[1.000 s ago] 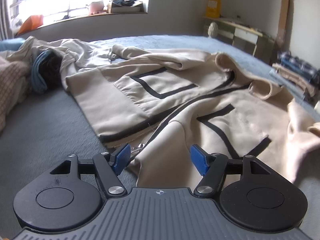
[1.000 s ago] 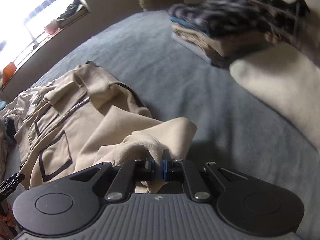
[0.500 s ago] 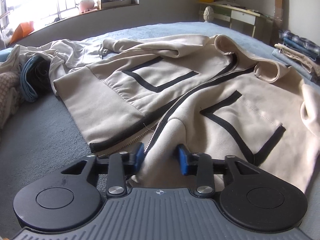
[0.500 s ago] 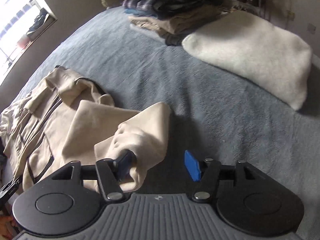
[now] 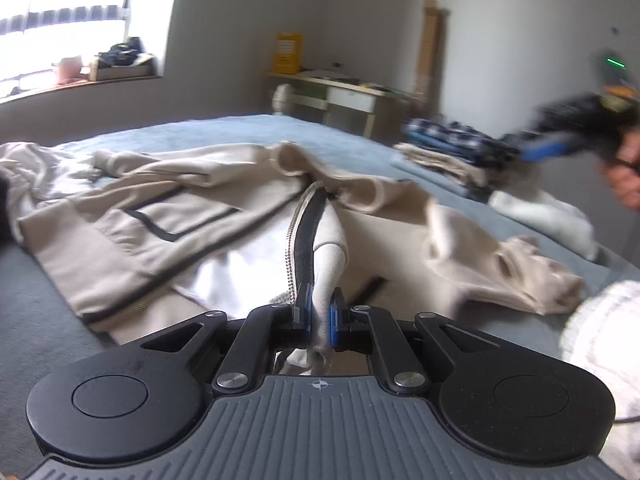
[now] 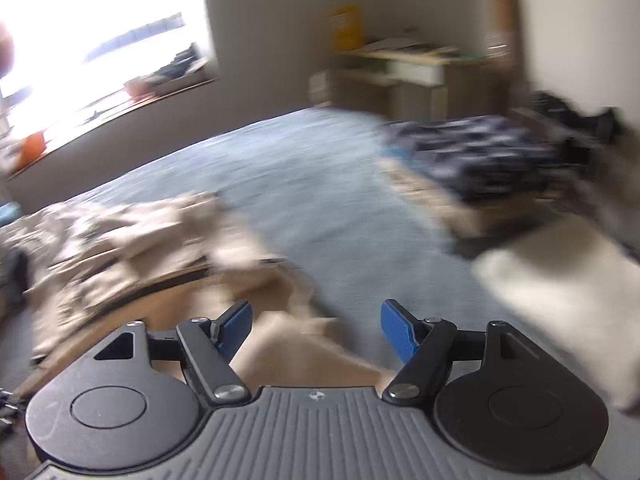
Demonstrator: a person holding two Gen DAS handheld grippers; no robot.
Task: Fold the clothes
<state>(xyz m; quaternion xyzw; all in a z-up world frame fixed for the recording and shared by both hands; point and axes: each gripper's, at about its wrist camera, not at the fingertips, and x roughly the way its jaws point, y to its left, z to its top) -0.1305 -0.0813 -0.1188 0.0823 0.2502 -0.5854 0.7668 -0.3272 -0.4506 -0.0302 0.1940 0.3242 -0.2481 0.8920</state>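
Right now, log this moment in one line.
left tongs: shut on jacket hem, just closed | right tongs: open, empty, just opened | bed

We note a grey-blue bed cover [image 5: 48, 312], a bright window [image 5: 60, 20], a yellow box [image 5: 286, 53] on a pale desk [image 5: 352, 98], and a white fleecy pillow [image 6: 560, 280] beside it.

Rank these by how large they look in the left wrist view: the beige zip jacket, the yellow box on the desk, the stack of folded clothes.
1. beige zip jacket, by far the largest.
2. stack of folded clothes.
3. yellow box, smallest; it stands farthest from the camera, so its true size is unsure.
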